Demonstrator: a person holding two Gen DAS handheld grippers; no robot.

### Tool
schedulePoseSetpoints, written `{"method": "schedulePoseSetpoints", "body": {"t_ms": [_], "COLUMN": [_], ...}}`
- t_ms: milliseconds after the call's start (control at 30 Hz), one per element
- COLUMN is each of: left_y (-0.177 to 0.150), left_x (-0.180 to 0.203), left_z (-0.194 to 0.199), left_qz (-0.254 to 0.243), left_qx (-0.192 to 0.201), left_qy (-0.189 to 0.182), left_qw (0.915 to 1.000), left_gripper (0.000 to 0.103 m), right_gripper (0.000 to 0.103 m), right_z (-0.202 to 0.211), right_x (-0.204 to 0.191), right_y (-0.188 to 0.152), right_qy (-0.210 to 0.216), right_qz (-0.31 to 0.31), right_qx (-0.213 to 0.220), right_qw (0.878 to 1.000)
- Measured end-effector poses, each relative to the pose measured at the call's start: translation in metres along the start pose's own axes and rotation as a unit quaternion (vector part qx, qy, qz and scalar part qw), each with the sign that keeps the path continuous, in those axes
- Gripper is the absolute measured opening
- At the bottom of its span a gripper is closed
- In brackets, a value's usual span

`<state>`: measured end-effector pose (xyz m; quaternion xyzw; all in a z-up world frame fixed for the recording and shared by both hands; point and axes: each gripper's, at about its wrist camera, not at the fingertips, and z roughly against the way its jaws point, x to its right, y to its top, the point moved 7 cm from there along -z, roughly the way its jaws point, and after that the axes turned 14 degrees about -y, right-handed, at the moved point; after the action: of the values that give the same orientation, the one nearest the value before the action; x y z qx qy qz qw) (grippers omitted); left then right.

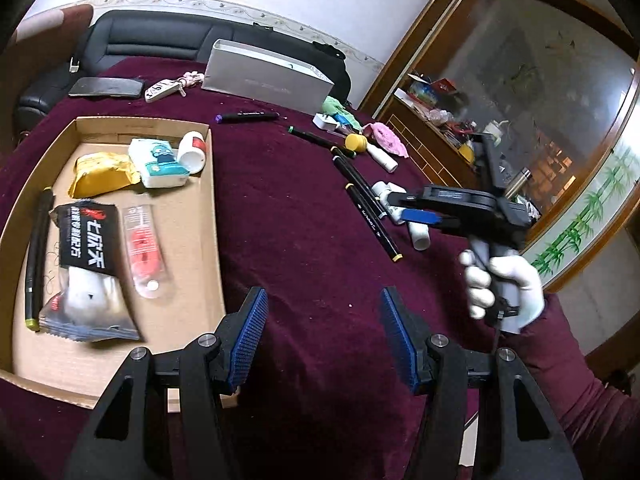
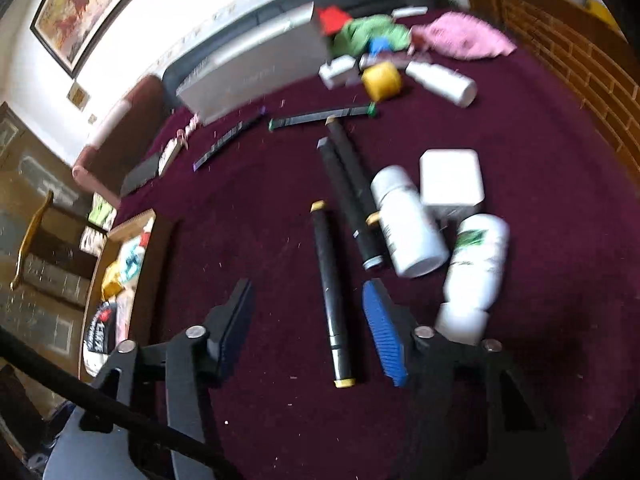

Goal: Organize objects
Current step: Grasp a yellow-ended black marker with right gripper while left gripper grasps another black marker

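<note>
Left wrist view: the left gripper [image 1: 324,336] hangs wide apart and empty over the maroon tablecloth [image 1: 288,200], with the cardboard tray [image 1: 208,216] just left of it, snack packet [image 1: 86,256] and tissue pack [image 1: 160,162] inside. Far right, a gloved hand [image 1: 500,288] carries the right gripper [image 1: 416,210].

Right wrist view: the right gripper [image 2: 308,328] is spread wide too, a yellow-capped marker [image 2: 332,292] lying between its fingers, white bottles [image 2: 408,220] just right.
</note>
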<state>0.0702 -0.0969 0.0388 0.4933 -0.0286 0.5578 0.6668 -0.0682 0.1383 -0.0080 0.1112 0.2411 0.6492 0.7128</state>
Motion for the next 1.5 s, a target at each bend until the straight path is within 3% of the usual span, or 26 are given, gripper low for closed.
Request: {"method": "schedulePoseSetpoints", "body": {"t_ms": [167, 267, 367, 600, 833, 1000, 1133, 1233, 1300, 1367, 1467, 1500], "left_y": [-0.003, -0.002, 0.001, 0.023, 0.074, 0.098, 0.106, 0.108, 0.111, 0.114, 0.106, 0.105], "left_x": [0.004, 0.004, 0.003, 0.015, 0.020, 0.007, 0.001, 0.001, 0.004, 0.006, -0.006, -0.007], "left_z": [-0.009, -0.013, -0.021, -0.062, -0.167, -0.236, -0.267, -0.285, -0.292, -0.292, -0.289, -0.284], "left_qz": [0.002, 0.000, 0.002, -0.014, -0.008, -0.035, -0.014, -0.040, -0.071, -0.110, -0.151, -0.156], "left_qx": [-0.013, -0.020, -0.027, -0.049, -0.070, -0.093, -0.100, -0.101, -0.100, -0.101, -0.137, -0.131], "left_qy": [0.010, 0.016, 0.023, 0.032, 0.035, 0.106, 0.110, 0.137, 0.162, 0.199, 0.248, 0.237], "left_qw": [0.9999, 0.9997, 0.9994, 0.9982, 0.9969, 0.9894, 0.9888, 0.9846, 0.9792, 0.9686, 0.9470, 0.9499], "left_gripper": [0.052, 0.052, 0.052, 0.052, 0.052, 0.052, 0.052, 0.054, 0.058, 0.060, 0.060, 0.060], "right_gripper": [0.041, 0.028, 0.013, 0.012, 0.012, 0.013, 0.013, 0.013, 0.013, 0.013, 0.013, 0.013], "right_z": [-0.034, -0.054, -0.055, -0.026, 0.001, 0.001, 0.002, -0.001, -0.002, -0.003, -0.003, -0.004], "right_x": [-0.012, -0.021, -0.023, 0.012, 0.058, 0.059, 0.060, 0.064, 0.066, 0.066, 0.065, 0.065], "right_y": [0.004, 0.000, -0.003, -0.037, -0.067, -0.066, -0.065, -0.066, -0.066, -0.066, -0.065, -0.064], "right_qy": [-0.032, -0.077, -0.126, -0.060, 0.027, 0.058, 0.075, 0.097, 0.110, 0.116, 0.119, 0.121], "right_qz": [0.016, 0.048, 0.083, 0.038, -0.022, -0.031, -0.039, -0.056, -0.066, -0.070, -0.072, -0.073], "right_qx": [-0.004, -0.007, 0.020, -0.002, 0.020, 0.033, 0.030, 0.022, 0.016, 0.014, 0.012, 0.011], "right_qw": [0.999, 0.996, 0.988, 0.997, 0.999, 0.997, 0.996, 0.993, 0.992, 0.991, 0.990, 0.990]}}
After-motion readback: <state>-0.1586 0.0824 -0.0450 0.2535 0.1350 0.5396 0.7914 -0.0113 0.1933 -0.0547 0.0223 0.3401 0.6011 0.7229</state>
